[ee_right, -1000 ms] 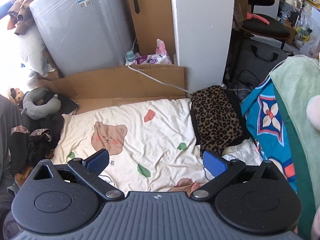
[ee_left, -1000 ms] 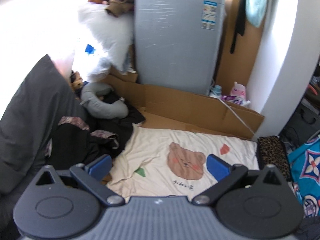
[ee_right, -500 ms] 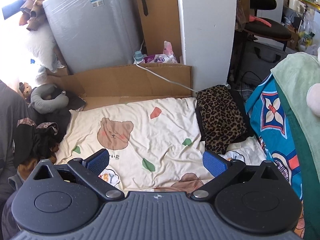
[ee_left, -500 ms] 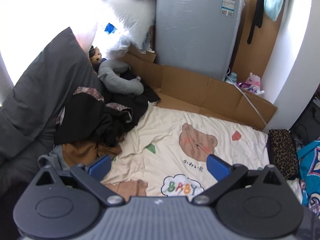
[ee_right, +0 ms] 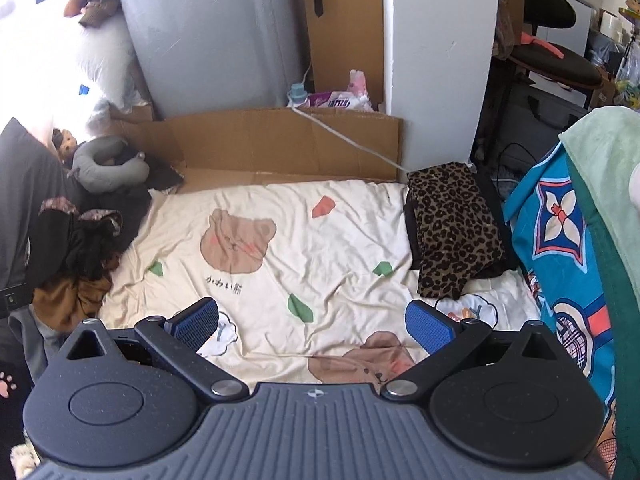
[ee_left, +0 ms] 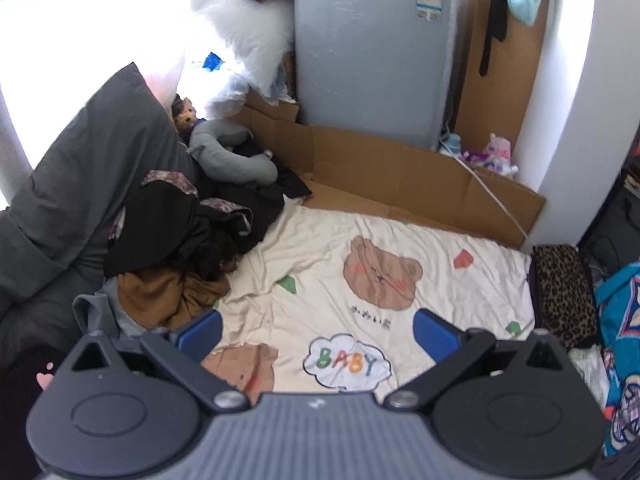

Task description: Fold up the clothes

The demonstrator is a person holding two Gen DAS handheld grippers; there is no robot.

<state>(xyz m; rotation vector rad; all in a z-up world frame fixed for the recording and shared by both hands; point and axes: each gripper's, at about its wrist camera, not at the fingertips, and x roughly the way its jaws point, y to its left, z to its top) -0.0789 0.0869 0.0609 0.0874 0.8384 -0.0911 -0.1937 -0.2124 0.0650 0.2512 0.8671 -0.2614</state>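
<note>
A pile of dark clothes (ee_left: 192,232) with a brown garment (ee_left: 168,292) lies at the left edge of a cream bear-print sheet (ee_left: 360,248); the pile also shows in the right wrist view (ee_right: 88,240). A folded leopard-print garment (ee_right: 452,224) lies on the sheet's right side, also seen in the left wrist view (ee_left: 564,288). My left gripper (ee_left: 316,332) is open and empty above the sheet's near part, just right of the brown garment. My right gripper (ee_right: 312,324) is open and empty above the sheet (ee_right: 304,248).
A grey washing machine (ee_left: 368,48) and cardboard panels (ee_left: 400,168) stand behind the sheet. A grey pillow (ee_left: 80,176) and grey neck pillow (ee_left: 232,156) lie at left. A blue patterned cloth (ee_right: 560,264) and green towel (ee_right: 608,176) are at right. A white pillar (ee_right: 440,56) stands behind.
Both grippers have pulled back and higher, showing more of the sheet's near part. The left view now shows the brown garment and the BABY print. Both stay open.
</note>
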